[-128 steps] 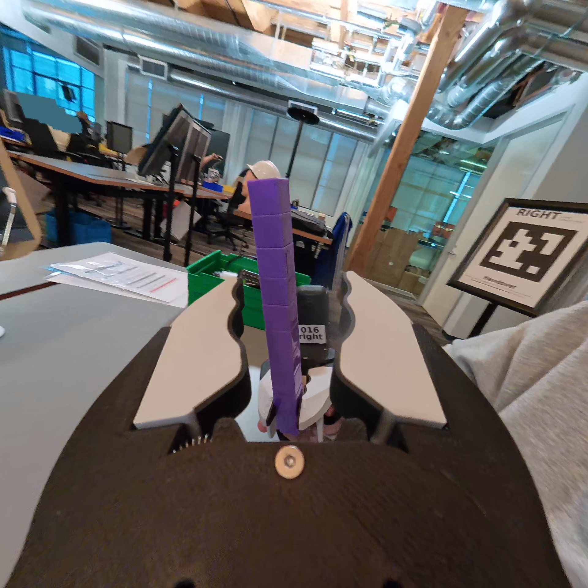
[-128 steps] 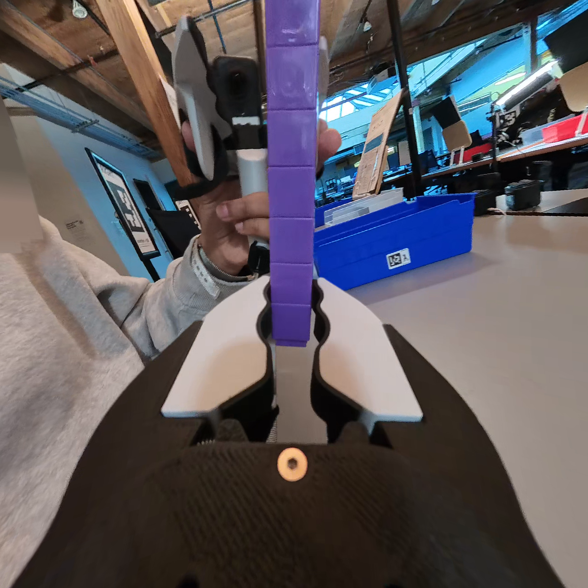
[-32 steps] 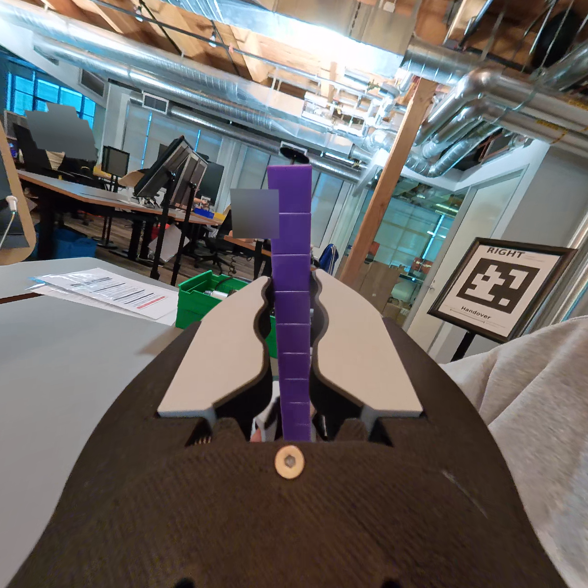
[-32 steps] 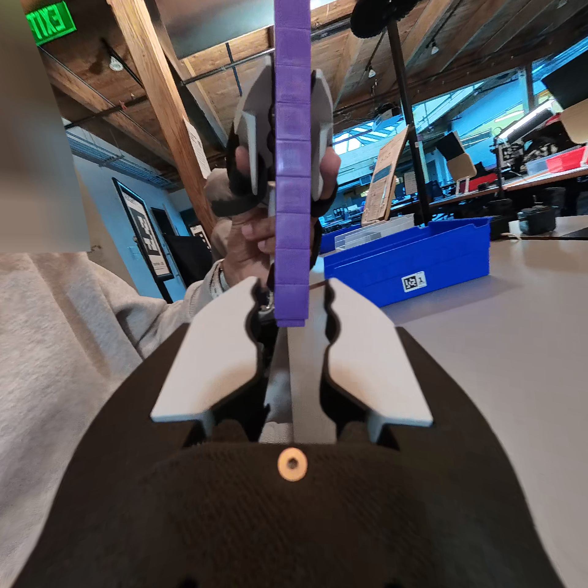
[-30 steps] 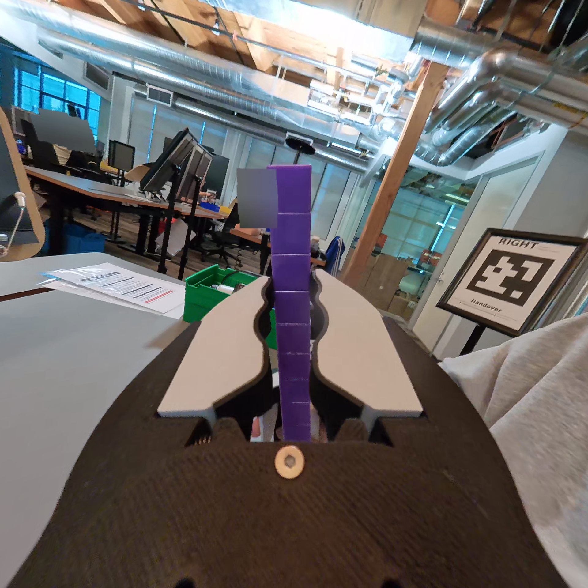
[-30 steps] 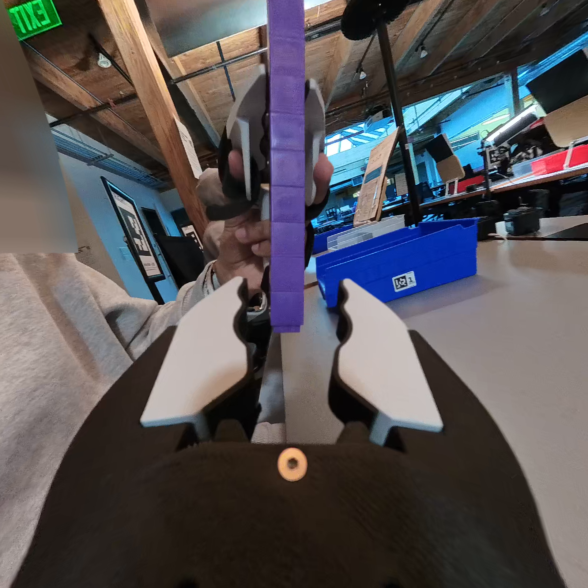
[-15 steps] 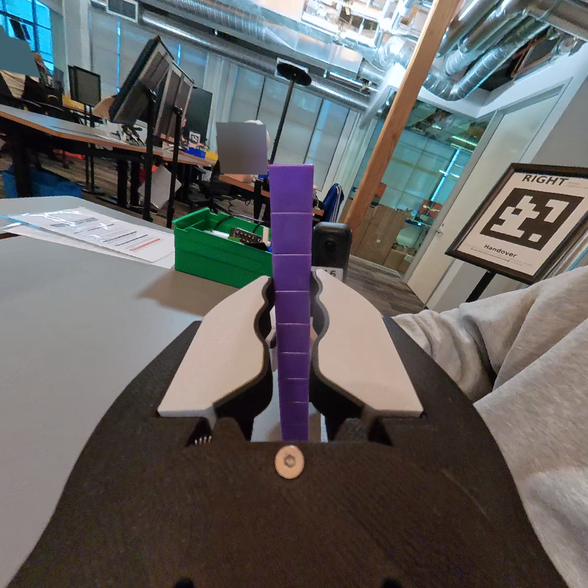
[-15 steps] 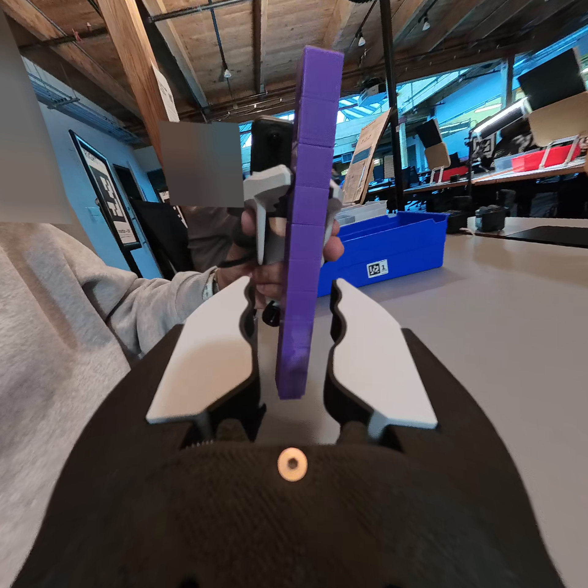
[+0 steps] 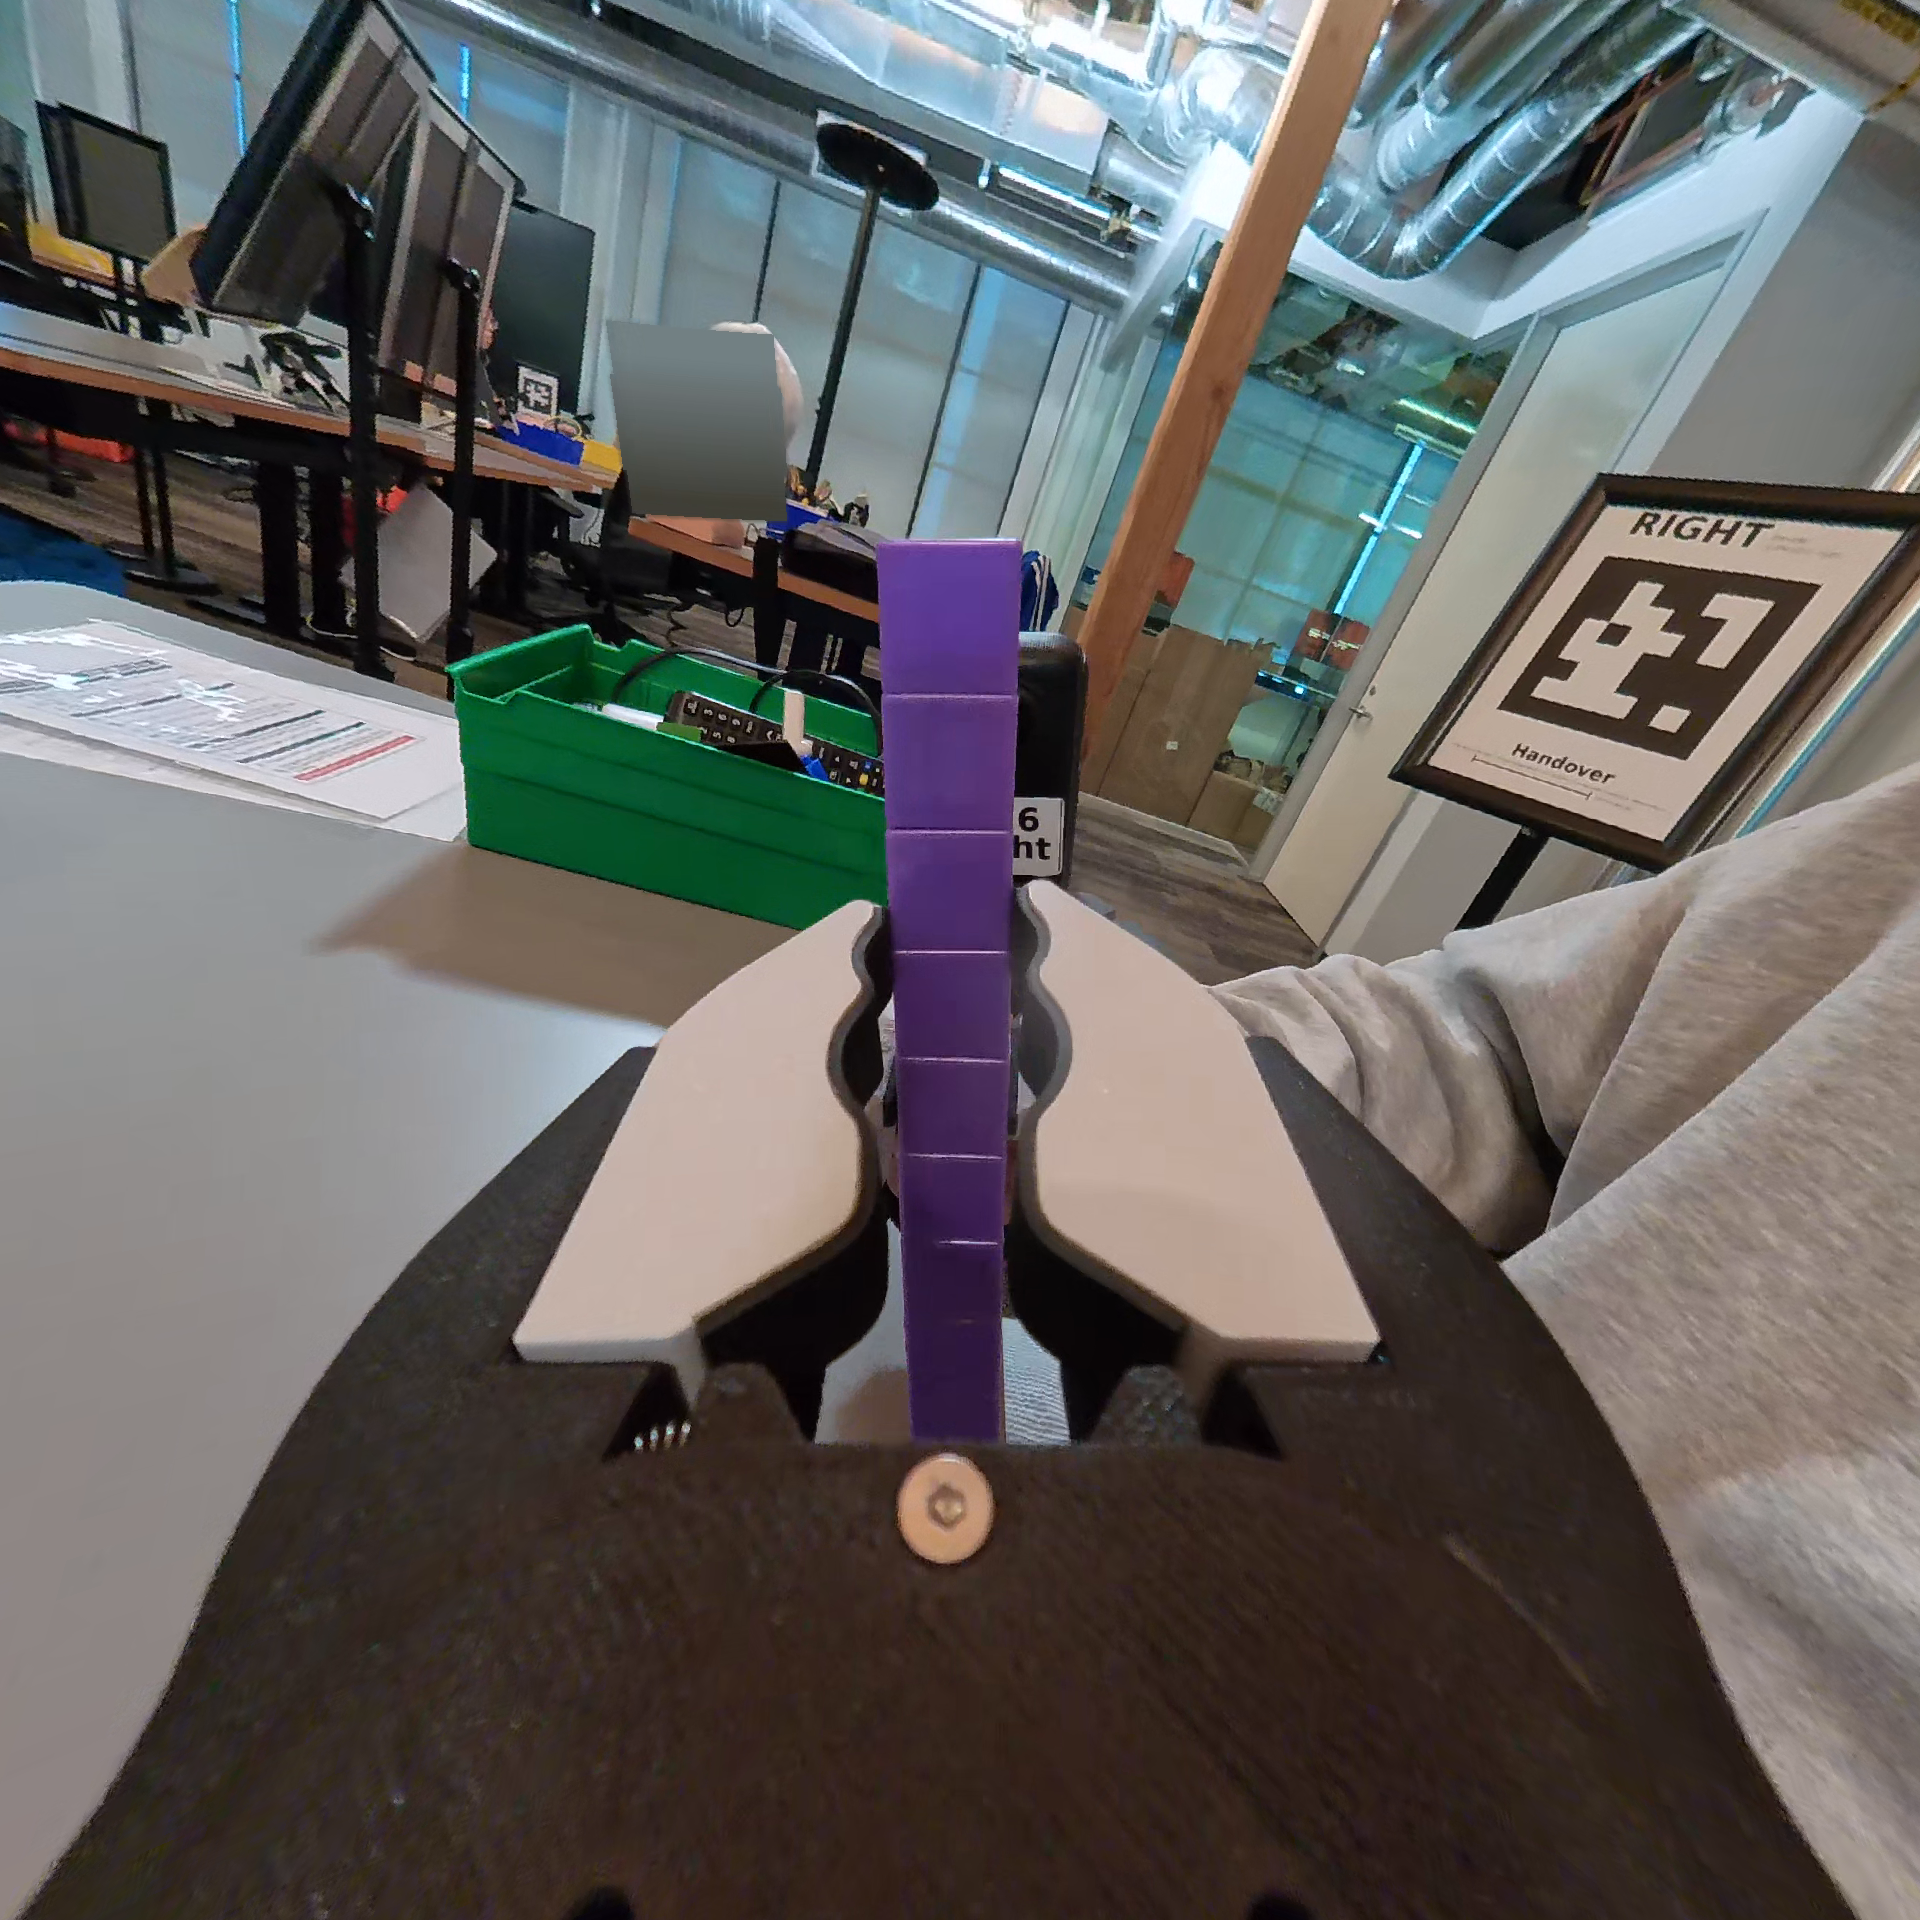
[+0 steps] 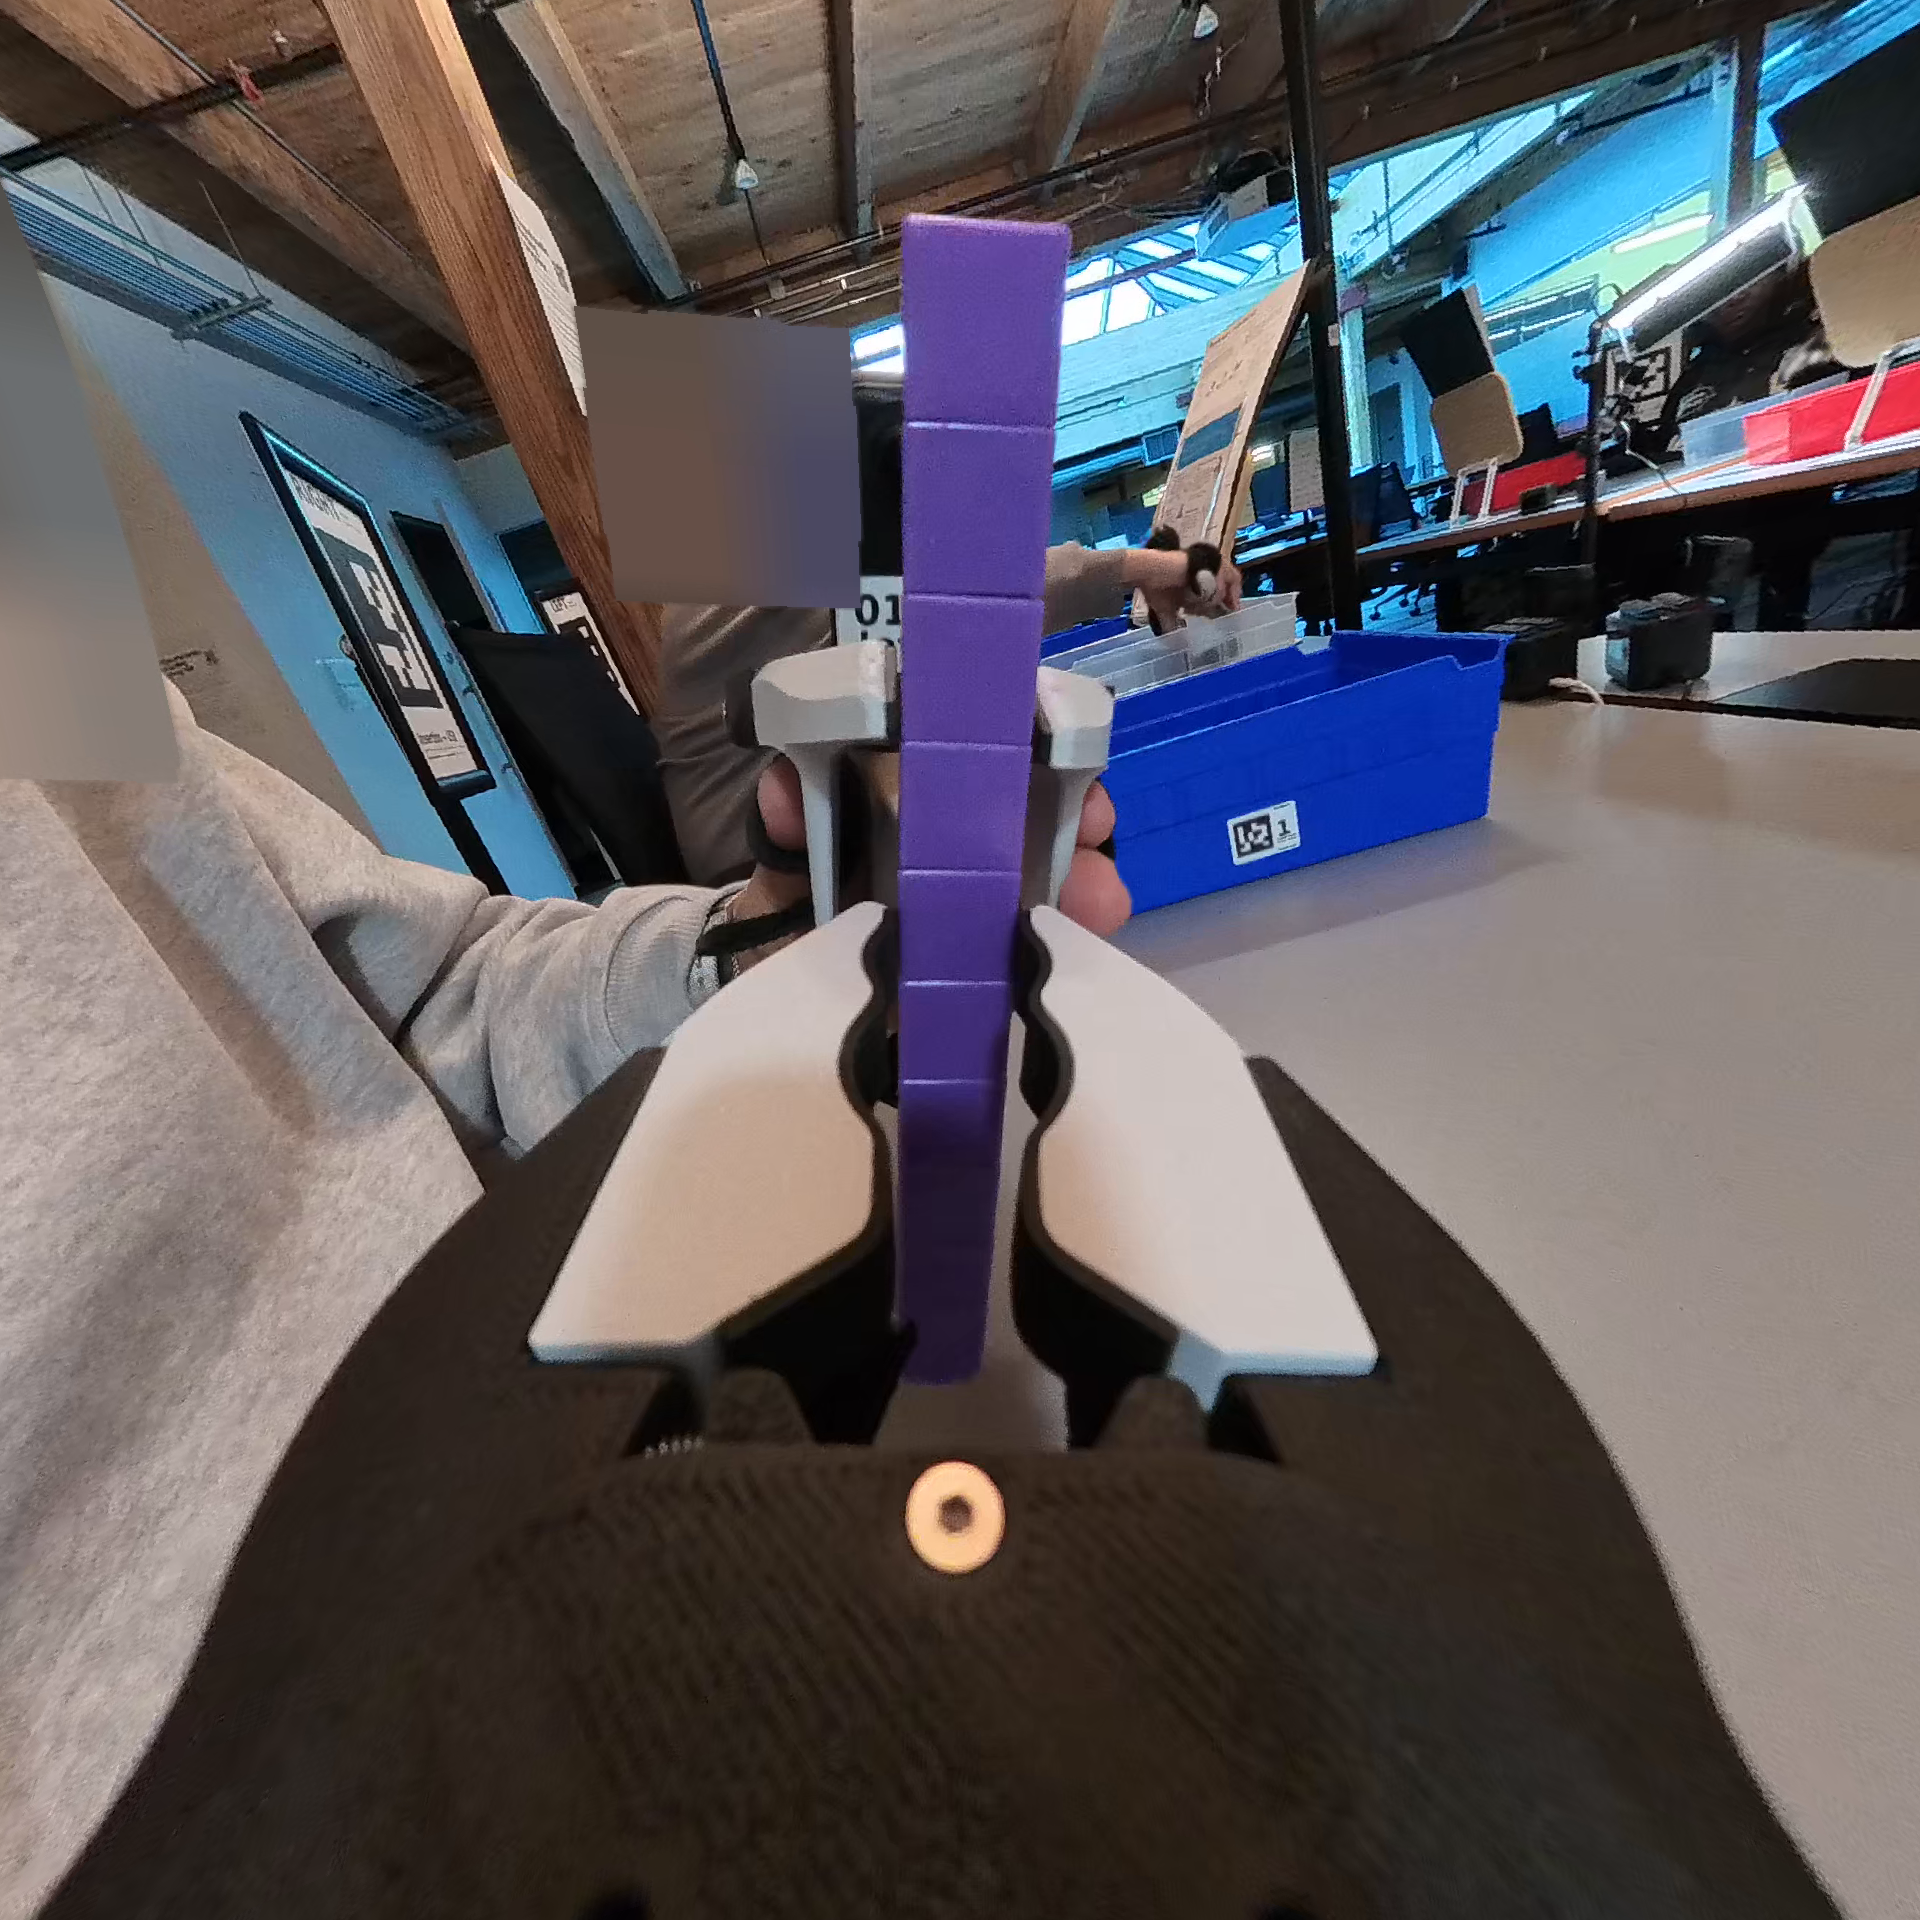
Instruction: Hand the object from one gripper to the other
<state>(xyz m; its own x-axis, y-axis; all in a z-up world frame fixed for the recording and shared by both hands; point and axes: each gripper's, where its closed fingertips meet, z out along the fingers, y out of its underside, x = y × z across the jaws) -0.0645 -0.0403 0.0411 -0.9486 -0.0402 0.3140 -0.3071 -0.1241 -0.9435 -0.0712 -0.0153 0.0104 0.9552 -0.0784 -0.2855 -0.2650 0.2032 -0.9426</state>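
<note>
Left gripper (image 9: 951, 935) level over desk (image 9: 260, 1039), jaws clamped on purple block bar (image 9: 951, 790) running toward 12 o'clock. Right gripper (image 10: 956, 925) faces it, jaws pressed on the bar's other end.

A green bin (image 9: 665, 800) of remotes and cables sits at eleven o'clock; a blue bin (image 10: 1299, 758) rests at two o'clock.
</note>
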